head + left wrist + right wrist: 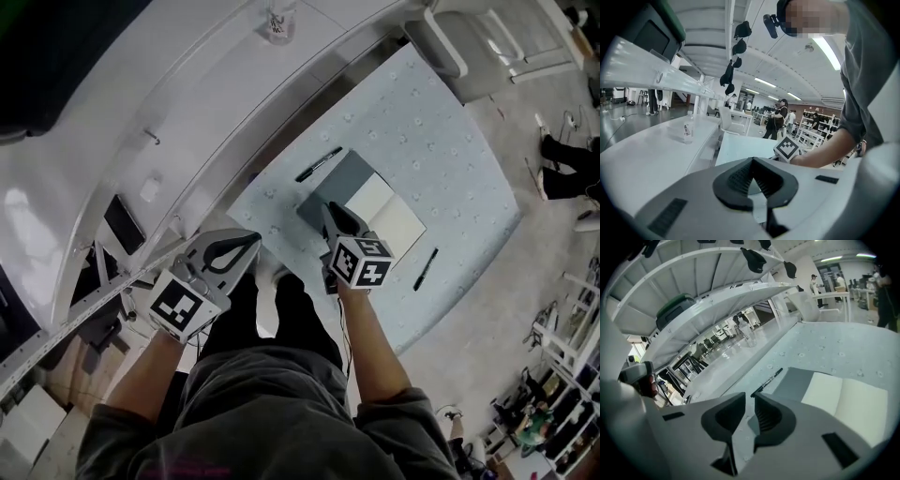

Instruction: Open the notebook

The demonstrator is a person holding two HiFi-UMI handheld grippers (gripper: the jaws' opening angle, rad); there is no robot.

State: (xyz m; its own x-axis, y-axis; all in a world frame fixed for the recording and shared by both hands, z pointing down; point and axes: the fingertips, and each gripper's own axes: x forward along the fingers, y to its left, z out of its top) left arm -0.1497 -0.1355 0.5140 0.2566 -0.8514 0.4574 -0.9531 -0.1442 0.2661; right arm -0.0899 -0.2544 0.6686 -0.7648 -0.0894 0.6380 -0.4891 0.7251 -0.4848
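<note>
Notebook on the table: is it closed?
No, the notebook lies open, its white pages showing beside the grey cover.

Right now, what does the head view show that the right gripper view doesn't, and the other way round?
Head view only: a second black pen lying beyond the white pages of the grey-covered notebook, plus the left gripper. Right gripper view only: the right gripper with its jaws slightly apart and nothing between them. Both: the notebook lying open, the black marker pen beside its cover, and the pale blue dotted mat.
</note>
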